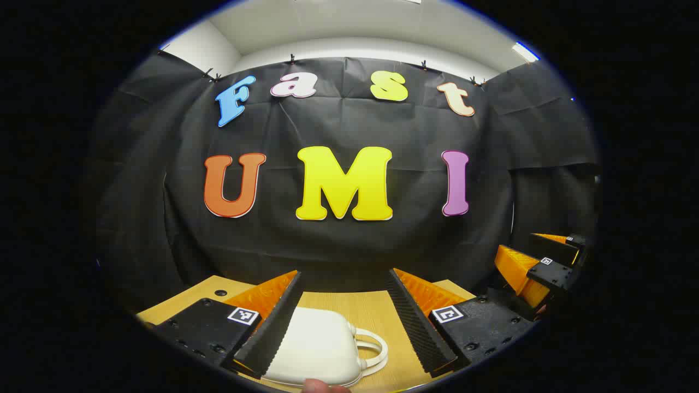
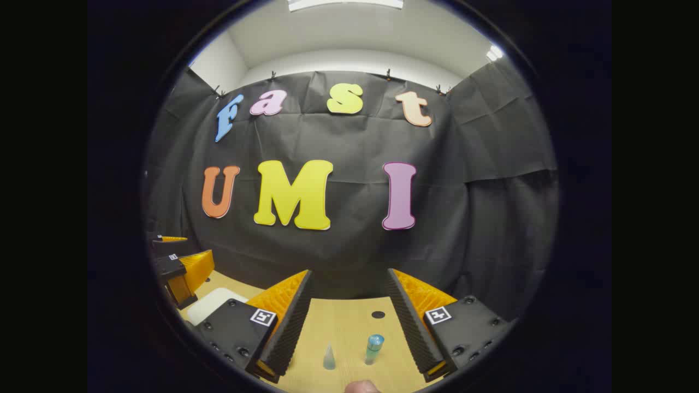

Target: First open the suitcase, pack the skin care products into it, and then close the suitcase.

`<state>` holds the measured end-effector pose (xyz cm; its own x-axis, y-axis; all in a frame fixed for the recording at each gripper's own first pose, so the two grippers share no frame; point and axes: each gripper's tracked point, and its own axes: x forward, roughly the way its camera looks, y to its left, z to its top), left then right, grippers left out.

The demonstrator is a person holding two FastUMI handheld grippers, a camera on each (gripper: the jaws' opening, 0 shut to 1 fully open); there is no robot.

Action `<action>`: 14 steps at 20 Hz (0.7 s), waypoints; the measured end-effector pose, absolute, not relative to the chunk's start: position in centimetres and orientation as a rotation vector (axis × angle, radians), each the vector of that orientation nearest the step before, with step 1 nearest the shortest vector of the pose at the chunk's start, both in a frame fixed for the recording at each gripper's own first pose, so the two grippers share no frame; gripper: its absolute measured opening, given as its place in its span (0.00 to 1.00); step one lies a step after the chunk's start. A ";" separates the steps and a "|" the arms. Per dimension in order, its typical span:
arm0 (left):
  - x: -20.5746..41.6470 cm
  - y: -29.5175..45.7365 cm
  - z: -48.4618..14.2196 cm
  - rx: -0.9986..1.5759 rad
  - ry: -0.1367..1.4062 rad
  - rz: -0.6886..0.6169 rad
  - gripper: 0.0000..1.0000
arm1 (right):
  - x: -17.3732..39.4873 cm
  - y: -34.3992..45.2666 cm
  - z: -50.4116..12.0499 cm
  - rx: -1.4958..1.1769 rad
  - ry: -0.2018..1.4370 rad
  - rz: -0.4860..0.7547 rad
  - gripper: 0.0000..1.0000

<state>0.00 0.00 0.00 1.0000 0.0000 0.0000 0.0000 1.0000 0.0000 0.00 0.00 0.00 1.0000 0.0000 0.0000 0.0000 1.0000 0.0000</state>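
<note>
On the desk [image 1: 360, 311], between the spread fingers of the left gripper [image 1: 343, 322], a white suitcase [image 1: 317, 349] is seen lying flat and closed, its handle [image 1: 374, 349] turned to the right. Both fingers stand wide apart and nothing is held; whether the left-hand one touches the case cannot be told. In the right gripper view, two small skin care items are seen upright on the desk between the wide, empty fingers of the right gripper [image 2: 349, 322]: a pale cone-shaped piece [image 2: 329, 357] and, just beside it, a bottle [image 2: 374, 349] with a blue cap. The suitcase corner also shows at the left of that view, near the other gripper.

The first step is judged to be in hand: the suitcase is not yet opened, and nothing is packed. For the next move, the lid's edge or latch would need to be found and lifted while the case is steadied.

No brand or label can be read on the case or the bottles; only square markers are seen on the gripper bodies.
</note>
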 end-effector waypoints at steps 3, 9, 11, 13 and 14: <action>0.2 0.1 0.4 0.010 -0.017 0.009 0.99 | 0.3 -0.5 -0.4 0.003 0.007 -0.007 0.80; 0.2 -0.7 0.4 0.012 -0.016 -0.005 0.99 | 0.2 -0.7 -0.5 0.000 0.009 0.002 0.81; 0.3 -0.9 0.1 0.009 -0.011 -0.009 0.99 | 0.4 -1.0 -0.6 0.000 0.012 0.002 0.80; 0.4 -1.2 -0.2 0.011 0.002 -0.011 0.99 | 0.5 -1.1 -0.8 -0.002 0.016 0.006 0.81; 0.4 -1.3 -0.3 0.013 0.005 -0.011 0.99 | 0.5 -1.1 -0.8 -0.002 0.019 0.010 0.80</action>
